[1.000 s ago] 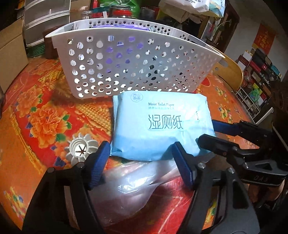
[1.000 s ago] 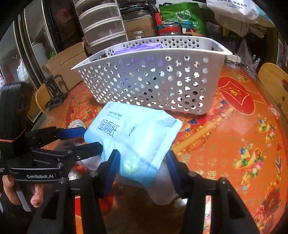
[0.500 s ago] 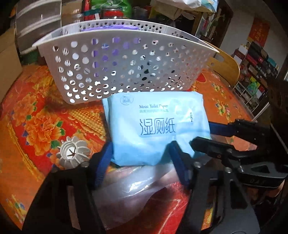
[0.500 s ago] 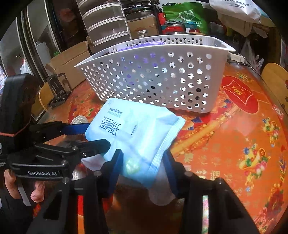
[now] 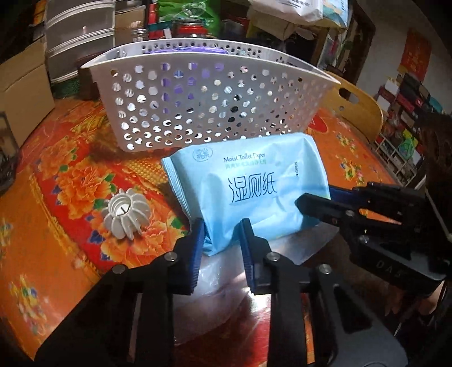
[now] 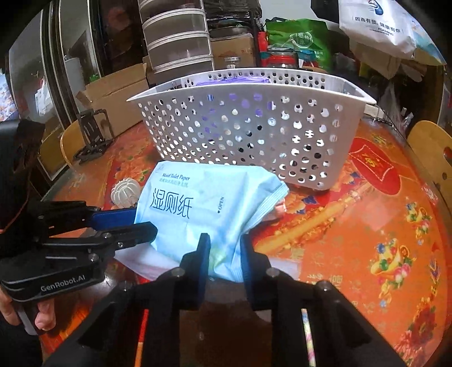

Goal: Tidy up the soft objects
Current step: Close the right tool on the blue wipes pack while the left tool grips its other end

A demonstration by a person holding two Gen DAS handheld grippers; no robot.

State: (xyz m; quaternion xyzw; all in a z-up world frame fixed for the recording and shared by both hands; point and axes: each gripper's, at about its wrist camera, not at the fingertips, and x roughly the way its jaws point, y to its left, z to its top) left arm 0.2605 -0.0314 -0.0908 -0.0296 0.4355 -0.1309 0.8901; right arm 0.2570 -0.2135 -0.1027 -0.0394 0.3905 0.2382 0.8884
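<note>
A round table [image 6: 381,225] is wearing a glossy orange-and-red floral cloth, lamplight glaring off it in pale patches; wooden chair backs [image 5: 353,110] are standing at its far right edge, and another [image 6: 63,146] is showing at the left. Beyond the far edge, stacked clear plastic drawers [image 6: 178,36] are rising beside cardboard boxes [image 6: 113,93], with a green bag [image 6: 299,39] and a white printed bag [image 6: 378,25] crowding the dim clutter; at the far right, a shelf of colourful boxes [image 5: 406,113] is lining a pale wall bearing a red hanging [image 5: 416,56].

left claw [image 5: 221,235] pinching wipes pack [image 5: 248,192], basket [image 5: 209,98] behind
</note>
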